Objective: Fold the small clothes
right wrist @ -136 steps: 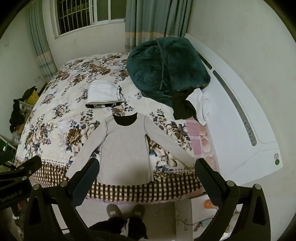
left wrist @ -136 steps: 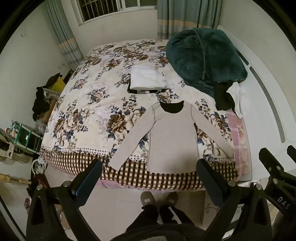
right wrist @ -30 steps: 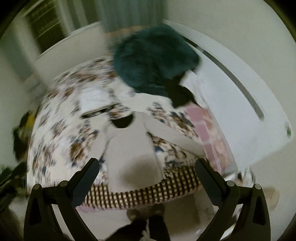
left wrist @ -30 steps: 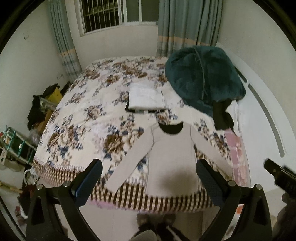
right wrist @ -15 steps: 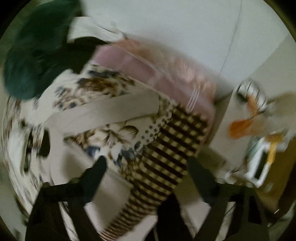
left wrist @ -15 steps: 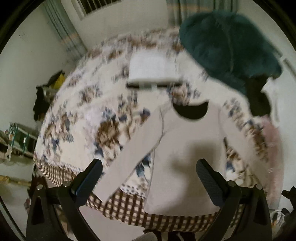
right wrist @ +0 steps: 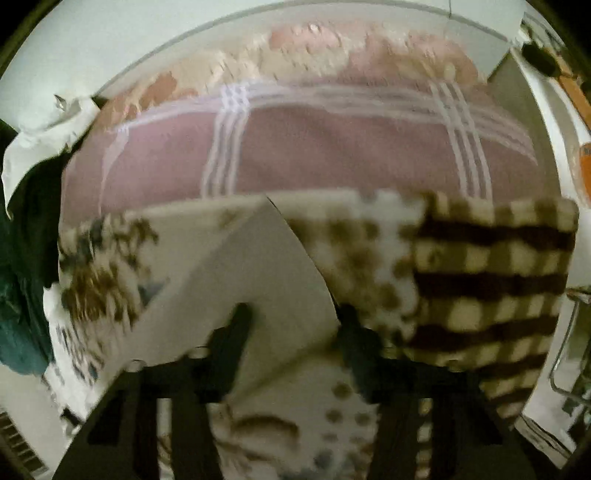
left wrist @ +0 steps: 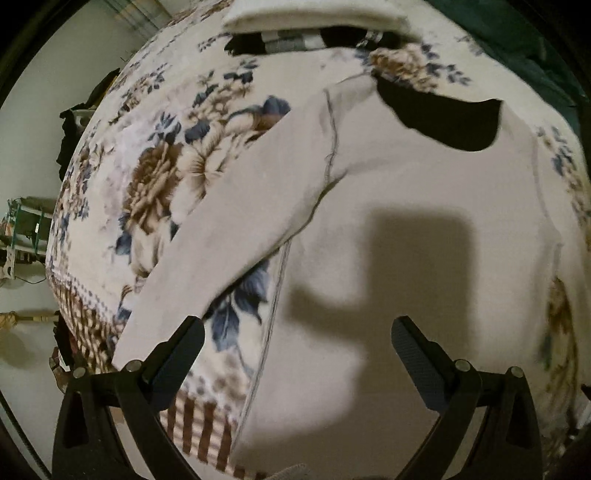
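A beige long-sleeved top (left wrist: 424,229) with a black neckline lies flat on the floral bedspread (left wrist: 155,184), sleeves spread out. My left gripper (left wrist: 295,350) is open and empty, hovering low over the top's lower left body beside the left sleeve (left wrist: 229,236). In the blurred right wrist view, my right gripper (right wrist: 291,325) is open with its fingers on either side of the cuff of the right sleeve (right wrist: 258,273).
A folded white garment on dark clothes (left wrist: 314,18) lies beyond the collar. A dark green blanket (left wrist: 535,40) is piled at the far right. A pink checked sheet (right wrist: 295,155) and the checkered bedspread border (right wrist: 491,277) lie past the cuff.
Both grippers have dropped from high above the bed to close over the top. The right one swung to the right sleeve's cuff and its fingers have come closer together.
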Tool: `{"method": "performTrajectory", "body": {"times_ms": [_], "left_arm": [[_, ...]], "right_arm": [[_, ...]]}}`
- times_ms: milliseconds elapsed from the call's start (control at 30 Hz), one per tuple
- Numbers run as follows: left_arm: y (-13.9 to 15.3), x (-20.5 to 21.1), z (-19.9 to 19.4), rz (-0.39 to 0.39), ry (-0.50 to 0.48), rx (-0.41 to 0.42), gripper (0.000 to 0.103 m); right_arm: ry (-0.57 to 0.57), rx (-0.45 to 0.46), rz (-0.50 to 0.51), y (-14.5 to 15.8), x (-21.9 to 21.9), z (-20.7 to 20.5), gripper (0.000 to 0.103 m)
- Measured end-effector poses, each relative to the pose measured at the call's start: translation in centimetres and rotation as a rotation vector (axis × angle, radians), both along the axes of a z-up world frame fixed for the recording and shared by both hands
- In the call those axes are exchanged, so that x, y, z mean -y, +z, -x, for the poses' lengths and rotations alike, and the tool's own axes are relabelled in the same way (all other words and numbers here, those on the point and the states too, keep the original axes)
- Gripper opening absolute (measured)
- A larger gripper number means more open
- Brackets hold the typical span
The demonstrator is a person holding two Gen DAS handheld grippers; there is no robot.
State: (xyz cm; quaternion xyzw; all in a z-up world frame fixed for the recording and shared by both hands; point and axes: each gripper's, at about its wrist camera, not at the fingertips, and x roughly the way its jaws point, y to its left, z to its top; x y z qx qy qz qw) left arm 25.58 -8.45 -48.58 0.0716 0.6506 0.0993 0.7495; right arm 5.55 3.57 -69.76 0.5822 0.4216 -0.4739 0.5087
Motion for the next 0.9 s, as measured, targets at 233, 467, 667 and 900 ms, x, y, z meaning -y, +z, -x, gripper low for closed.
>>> {"method": "performTrajectory", "body": {"times_ms": [233,467,667,900], "left_arm": [[-2.3,-3.7,-1.8,-0.021,0.033,0.027,0.103],[-2.0,-9.8,-2.8,-0.044,0.102,0.068,0.103],[-1.4,-15.4,-2.9,-0.057,0.173,0.091,0.103],[-1.2,-21.7,-1.7,-0.053,0.292,0.095,0.103]], "right_arm": [[0.204,-0.120,0.279,4.1,-3.0,-7.0,0.006],[0.669,-0.082,0.543,12.0,-12.5,-19.3,0.006],[1.160,0.049,0.631,15.4,-28.1,-30.6,0.006],[1.903,0.075,0.591,10.7,-50.9,-30.1,0.005]]}}
